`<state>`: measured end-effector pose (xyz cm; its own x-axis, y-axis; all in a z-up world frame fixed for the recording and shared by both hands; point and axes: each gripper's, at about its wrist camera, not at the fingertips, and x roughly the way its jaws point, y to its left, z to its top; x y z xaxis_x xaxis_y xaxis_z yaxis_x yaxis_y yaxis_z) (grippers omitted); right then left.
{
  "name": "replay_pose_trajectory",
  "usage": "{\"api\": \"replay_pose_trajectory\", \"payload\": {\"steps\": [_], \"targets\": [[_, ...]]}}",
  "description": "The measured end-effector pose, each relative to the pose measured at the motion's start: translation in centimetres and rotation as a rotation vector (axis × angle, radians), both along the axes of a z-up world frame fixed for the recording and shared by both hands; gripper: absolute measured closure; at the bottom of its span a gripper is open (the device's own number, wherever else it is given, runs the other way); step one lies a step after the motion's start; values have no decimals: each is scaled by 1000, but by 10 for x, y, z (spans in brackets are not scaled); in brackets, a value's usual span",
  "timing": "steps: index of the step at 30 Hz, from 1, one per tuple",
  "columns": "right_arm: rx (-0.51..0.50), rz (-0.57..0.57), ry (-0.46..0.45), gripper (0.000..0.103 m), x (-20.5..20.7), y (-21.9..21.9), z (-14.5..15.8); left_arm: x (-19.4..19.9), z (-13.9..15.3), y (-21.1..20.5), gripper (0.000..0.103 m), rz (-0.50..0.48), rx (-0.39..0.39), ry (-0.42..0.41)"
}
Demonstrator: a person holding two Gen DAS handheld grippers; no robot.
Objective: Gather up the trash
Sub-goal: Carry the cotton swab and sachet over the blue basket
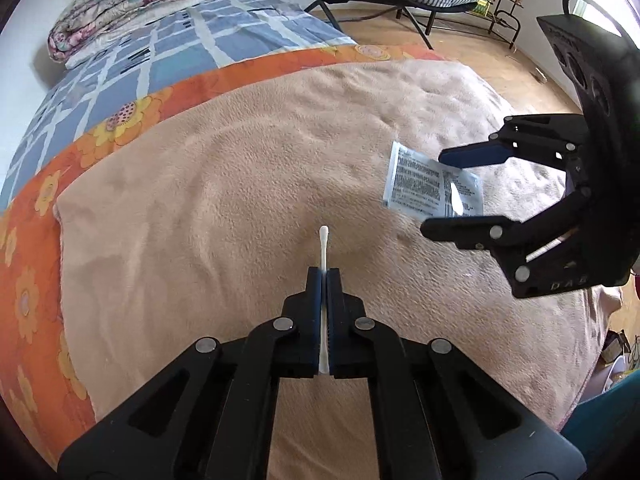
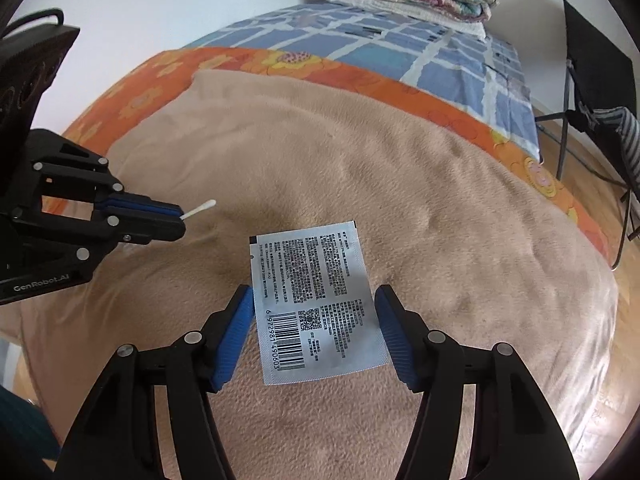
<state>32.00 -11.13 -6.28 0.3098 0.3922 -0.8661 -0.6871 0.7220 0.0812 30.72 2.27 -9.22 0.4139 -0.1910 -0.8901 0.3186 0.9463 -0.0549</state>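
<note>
Left gripper (image 1: 324, 276): fingers pinching a cotton swab (image 1: 323, 246), its tip poking forward.
Right gripper (image 2: 314, 324): fingers spread, one on each side of a flat packet (image 2: 316, 304).
Packet: lies flat on the tan blanket (image 2: 360, 184) of the bed, long axis running near to far between the fingers.
Nearer hand: right.

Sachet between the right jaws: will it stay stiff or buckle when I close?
The sachet looks thin and flat, so it will probably buckle rather than resist. Its foil looks glossy, perhaps slippery. Lying flat on the plush blanket, its edges may be hard to catch.
</note>
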Motion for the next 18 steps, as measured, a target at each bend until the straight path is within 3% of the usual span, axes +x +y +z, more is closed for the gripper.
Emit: {"api": "replay_pose_trajectory", "payload": {"steps": [7, 18], "targets": [[19, -14, -31, 42, -30, -11, 28, -36, 24, -5, 103, -1, -28, -26], [64, -5, -43, 42, -124, -31, 78, -135, 65, -20, 103, -12, -53, -68]]}}
